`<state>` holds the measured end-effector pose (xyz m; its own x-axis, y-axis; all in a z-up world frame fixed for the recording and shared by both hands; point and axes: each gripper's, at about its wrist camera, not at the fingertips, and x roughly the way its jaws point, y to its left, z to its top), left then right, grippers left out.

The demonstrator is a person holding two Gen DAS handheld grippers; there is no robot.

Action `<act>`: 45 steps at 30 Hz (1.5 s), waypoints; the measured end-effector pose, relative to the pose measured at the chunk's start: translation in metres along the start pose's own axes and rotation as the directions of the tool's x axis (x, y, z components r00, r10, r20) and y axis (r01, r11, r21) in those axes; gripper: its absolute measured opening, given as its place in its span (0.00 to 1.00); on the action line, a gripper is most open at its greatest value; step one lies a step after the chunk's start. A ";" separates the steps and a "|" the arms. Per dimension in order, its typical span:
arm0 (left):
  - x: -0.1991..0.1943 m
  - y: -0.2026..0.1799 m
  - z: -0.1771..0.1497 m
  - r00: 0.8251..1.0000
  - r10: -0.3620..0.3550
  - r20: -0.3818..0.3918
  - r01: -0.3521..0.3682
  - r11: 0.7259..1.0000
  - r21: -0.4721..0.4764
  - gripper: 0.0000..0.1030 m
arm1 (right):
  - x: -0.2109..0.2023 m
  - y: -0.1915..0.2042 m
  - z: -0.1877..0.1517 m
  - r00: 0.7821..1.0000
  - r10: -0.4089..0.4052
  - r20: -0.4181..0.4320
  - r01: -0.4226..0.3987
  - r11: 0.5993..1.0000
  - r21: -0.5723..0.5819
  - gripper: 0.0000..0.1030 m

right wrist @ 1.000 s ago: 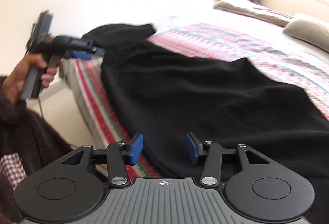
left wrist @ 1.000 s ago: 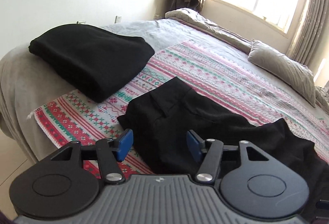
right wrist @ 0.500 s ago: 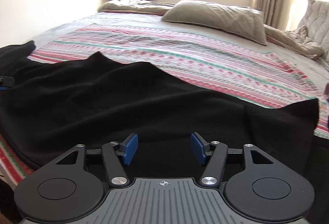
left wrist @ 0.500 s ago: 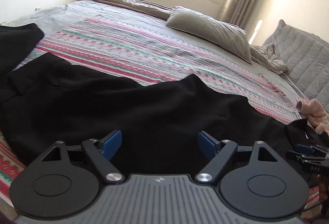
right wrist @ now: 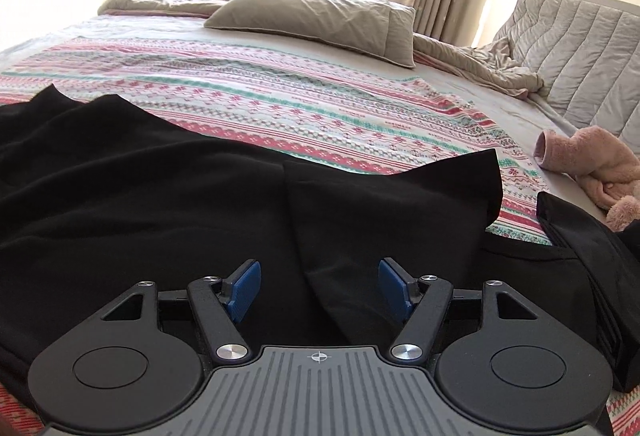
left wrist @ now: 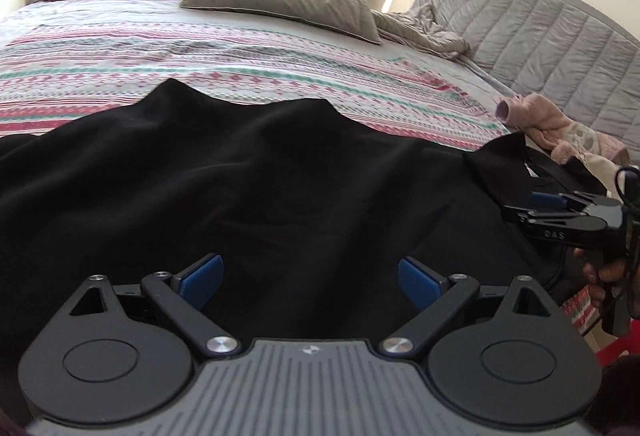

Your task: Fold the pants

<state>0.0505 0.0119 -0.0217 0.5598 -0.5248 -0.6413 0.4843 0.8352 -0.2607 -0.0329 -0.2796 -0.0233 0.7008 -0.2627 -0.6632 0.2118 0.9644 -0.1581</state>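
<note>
Black pants (left wrist: 256, 188) lie spread across the near edge of the bed, on a striped patterned blanket (left wrist: 200, 52). My left gripper (left wrist: 310, 282) is open wide, low over the middle of the pants, empty. My right gripper (right wrist: 320, 288) is open over the pants (right wrist: 160, 204), near the leg end, whose hem (right wrist: 490, 188) lies to the right. The right gripper also shows in the left wrist view (left wrist: 560, 216), at the right edge, held in a hand.
A grey pillow (right wrist: 320, 16) and a rumpled grey duvet (right wrist: 480, 64) lie at the far side. A pink soft garment (right wrist: 592, 164) lies at the right. Another black item (right wrist: 592, 256) sits by the bed's right corner. Window and curtains behind.
Both grippers have swung right along the pants, from the waist end and the folded black pile toward the leg end. Both stay open and the left one has opened wider.
</note>
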 end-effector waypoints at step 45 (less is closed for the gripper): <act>0.028 -0.087 -0.034 0.963 -0.256 -0.078 0.265 0.863 0.430 0.71 | -0.061 -0.203 -0.106 0.995 0.025 0.101 -0.098 0.554 0.826 0.45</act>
<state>0.0008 -0.0701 -0.0412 0.3624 -0.7068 -0.6076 0.8555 0.5109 -0.0840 -0.1912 -0.4563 -0.0279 0.7709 -0.2401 -0.5899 0.6120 0.5359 0.5816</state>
